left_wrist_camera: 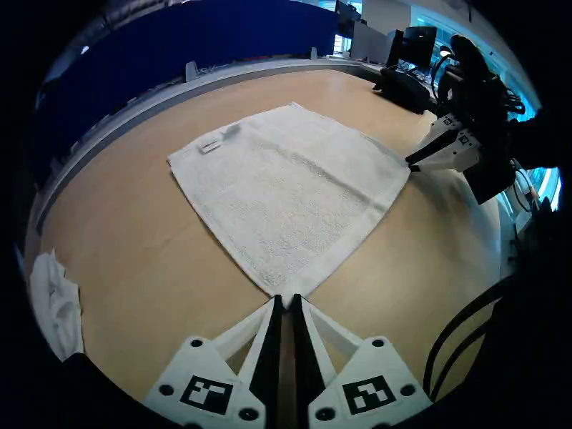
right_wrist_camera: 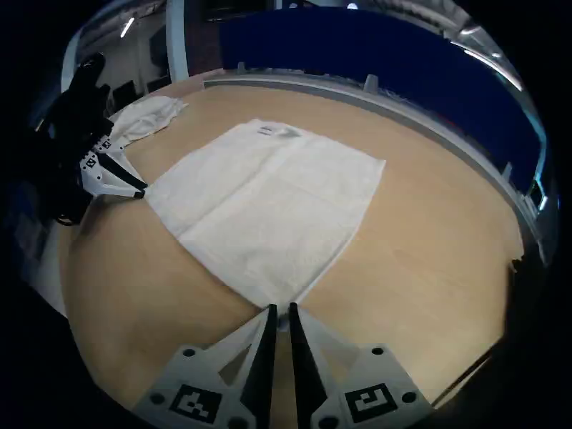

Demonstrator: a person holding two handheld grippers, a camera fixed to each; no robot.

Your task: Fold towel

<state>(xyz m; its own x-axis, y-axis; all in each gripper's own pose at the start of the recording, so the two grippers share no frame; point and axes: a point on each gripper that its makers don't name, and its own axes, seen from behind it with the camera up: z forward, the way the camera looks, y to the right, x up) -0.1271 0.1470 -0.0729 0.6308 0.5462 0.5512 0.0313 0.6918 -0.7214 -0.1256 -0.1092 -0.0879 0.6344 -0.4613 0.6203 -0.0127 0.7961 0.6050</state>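
Grasp step: left gripper (left_wrist_camera: pixel 286 304) and right gripper (right_wrist_camera: pixel 280 312) each pinch a near corner of the flat towel (left_wrist_camera: pixel 286 193); judged next move is to lift both corners evenly toward its far edge.

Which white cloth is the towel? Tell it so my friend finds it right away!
Find the big wooden table with the blue wall behind it. In its middle lies the towel, white and spread flat, the left tongs and right tongs pinching two corners. The other white cloth is crumpled at the table's edge; this one is smooth with a small tag.
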